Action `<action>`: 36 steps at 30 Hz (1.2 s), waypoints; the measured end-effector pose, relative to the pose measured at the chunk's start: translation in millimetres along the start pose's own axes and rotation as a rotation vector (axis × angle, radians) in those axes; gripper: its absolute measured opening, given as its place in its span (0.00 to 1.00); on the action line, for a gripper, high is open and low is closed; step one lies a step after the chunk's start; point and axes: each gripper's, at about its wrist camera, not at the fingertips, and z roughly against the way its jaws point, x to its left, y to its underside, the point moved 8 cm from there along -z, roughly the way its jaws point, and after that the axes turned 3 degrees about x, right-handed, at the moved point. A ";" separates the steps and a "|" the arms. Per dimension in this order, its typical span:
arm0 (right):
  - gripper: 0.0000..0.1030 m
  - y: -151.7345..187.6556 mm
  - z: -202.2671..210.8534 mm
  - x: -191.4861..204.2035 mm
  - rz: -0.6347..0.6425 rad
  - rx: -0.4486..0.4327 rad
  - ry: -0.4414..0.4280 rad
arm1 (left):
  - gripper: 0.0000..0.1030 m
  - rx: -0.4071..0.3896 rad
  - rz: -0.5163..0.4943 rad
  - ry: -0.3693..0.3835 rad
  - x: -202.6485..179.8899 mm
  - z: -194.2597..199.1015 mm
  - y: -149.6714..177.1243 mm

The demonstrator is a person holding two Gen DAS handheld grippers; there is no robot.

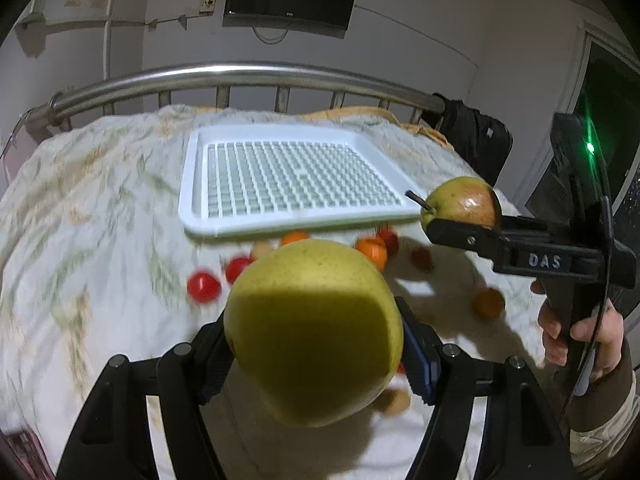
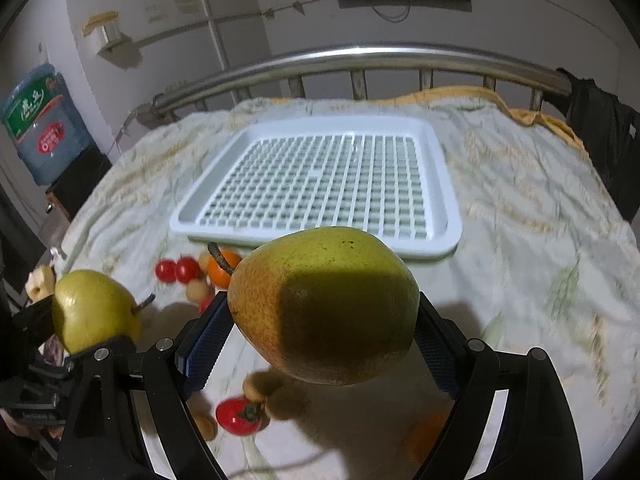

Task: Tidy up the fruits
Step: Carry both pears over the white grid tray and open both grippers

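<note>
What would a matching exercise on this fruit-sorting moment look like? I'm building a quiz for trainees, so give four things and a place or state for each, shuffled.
Things:
1. yellow-green pear
2. russet-blushed pear
3. white tray
4. red tomatoes

Places or states:
A. lying loose on the bedsheet, in front of the tray
B. clamped in the left gripper
C. holding no fruit
D. clamped in the right gripper

Pairs: 1-B, 2-D, 3-C, 4-A
</note>
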 end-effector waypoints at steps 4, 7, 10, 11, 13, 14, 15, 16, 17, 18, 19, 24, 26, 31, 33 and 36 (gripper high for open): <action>0.84 -31.5 2.3 -4.0 0.006 -0.017 -0.002 | 0.71 0.002 0.004 -0.009 9.7 -13.3 -43.4; 0.84 -57.4 -3.4 -9.5 -0.008 -0.015 -0.016 | 0.71 0.027 0.027 -0.012 20.3 -31.9 -71.8; 0.84 -82.0 -18.6 -16.1 -0.012 -0.007 0.003 | 0.71 0.045 0.048 -0.025 32.4 -55.1 -94.8; 0.84 -91.3 -28.9 -19.5 -0.026 0.005 0.007 | 0.71 0.054 0.066 -0.026 37.2 -63.4 -101.0; 0.84 -102.1 -45.5 -24.9 -0.055 0.032 0.004 | 0.71 0.072 0.102 -0.021 48.7 -83.3 -113.1; 0.84 -108.0 -56.3 -27.8 -0.070 0.047 0.000 | 0.71 0.082 0.113 -0.027 53.4 -92.8 -118.1; 0.84 -114.7 -68.4 -31.1 -0.088 0.060 -0.002 | 0.71 0.092 0.123 -0.034 57.7 -101.5 -122.2; 0.84 -121.1 -80.8 -33.7 -0.102 0.074 -0.001 | 0.71 0.102 0.137 -0.038 62.7 -111.4 -127.1; 0.84 -124.2 -87.5 -35.1 -0.107 0.082 -0.002 | 0.71 0.109 0.150 -0.038 67.0 -119.9 -131.9; 0.84 -129.5 -99.5 -37.2 -0.122 0.094 -0.004 | 0.71 0.118 0.166 -0.041 71.7 -129.8 -136.1; 0.84 -132.0 -107.3 -38.7 -0.129 0.101 -0.004 | 0.71 0.126 0.179 -0.045 75.5 -137.7 -139.2; 0.84 -145.7 -153.0 -50.2 -0.140 0.149 0.060 | 0.71 0.153 0.201 -0.056 85.7 -172.6 -148.9; 0.84 -148.3 -167.6 -57.5 -0.151 0.164 0.085 | 0.71 0.163 0.210 -0.074 91.0 -185.2 -152.0; 0.85 -149.1 -191.0 -75.1 -0.176 0.179 0.136 | 0.71 0.161 0.209 -0.123 97.8 -204.2 -152.3; 0.85 -148.7 -194.2 -76.0 -0.169 0.166 0.136 | 0.72 0.148 0.196 -0.135 97.5 -205.1 -154.2; 0.87 -151.2 -190.4 -73.8 -0.167 0.160 0.094 | 0.80 0.120 0.214 -0.117 97.4 -197.3 -161.0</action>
